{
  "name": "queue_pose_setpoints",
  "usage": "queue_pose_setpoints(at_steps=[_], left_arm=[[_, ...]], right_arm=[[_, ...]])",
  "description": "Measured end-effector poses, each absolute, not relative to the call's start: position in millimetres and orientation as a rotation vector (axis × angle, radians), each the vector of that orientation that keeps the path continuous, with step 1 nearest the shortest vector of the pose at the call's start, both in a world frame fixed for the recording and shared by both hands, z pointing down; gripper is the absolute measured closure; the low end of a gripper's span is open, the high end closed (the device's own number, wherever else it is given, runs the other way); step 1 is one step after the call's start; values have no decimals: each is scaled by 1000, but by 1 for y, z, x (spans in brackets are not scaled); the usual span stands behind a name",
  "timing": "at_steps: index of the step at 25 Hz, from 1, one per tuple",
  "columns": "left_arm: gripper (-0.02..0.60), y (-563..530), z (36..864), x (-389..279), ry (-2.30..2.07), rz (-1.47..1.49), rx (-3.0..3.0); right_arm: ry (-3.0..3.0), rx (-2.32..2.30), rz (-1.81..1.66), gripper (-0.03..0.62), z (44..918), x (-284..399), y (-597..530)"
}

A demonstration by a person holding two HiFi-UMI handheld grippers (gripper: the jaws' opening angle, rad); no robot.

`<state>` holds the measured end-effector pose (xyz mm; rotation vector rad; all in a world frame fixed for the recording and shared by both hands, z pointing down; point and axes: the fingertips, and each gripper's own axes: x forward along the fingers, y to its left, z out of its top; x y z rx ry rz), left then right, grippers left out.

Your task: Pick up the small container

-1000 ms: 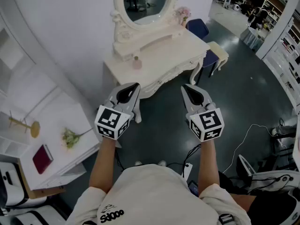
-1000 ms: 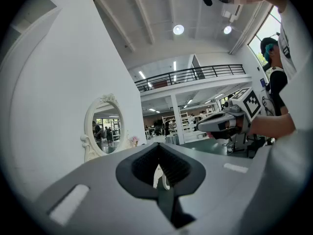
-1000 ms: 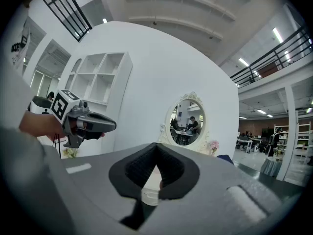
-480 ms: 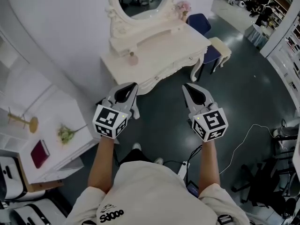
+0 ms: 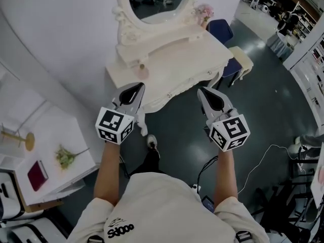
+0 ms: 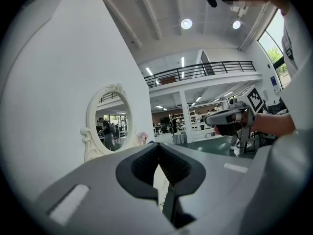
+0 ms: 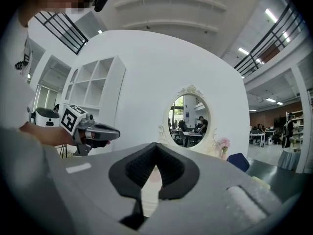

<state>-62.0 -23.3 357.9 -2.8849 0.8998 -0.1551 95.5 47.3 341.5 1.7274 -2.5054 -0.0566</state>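
Holding left tool (image 5: 136,86) and right tool (image 5: 203,91) side by side in the air, each with jaws pressed together on nothing. Observing small container (image 5: 142,71) upright on tabletop (image 5: 185,54), ahead of left tool, touching neither.

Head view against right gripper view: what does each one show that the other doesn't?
Only the head view: the red book and flower sprig on the side shelf, plus the person's shirt. Only the right gripper view: ceiling lights and a balcony railing. Both: the oval mirror, the pink flowers and the left hand-held gripper.
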Motion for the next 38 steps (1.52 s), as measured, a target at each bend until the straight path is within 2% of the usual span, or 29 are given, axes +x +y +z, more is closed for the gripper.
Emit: queue_pose_setpoints(at_steps=[9,17,28,38], left_arm=[[565,-176,345,-33,886,-155,-2867],[561,-270,351,-15,877,-191,-2899],[469,-330,418,-2,1018,-338,-2987],[370,-336,513,-13,1307,-532,-3028]], right_arm=[[-2494,1687,-108,594,321,108,-103],[-2508,1643,-50,594,328,118,-198],[-2590,1451,100,592,365,125,-283],[-2636,1192,221,592,423,118,-323]])
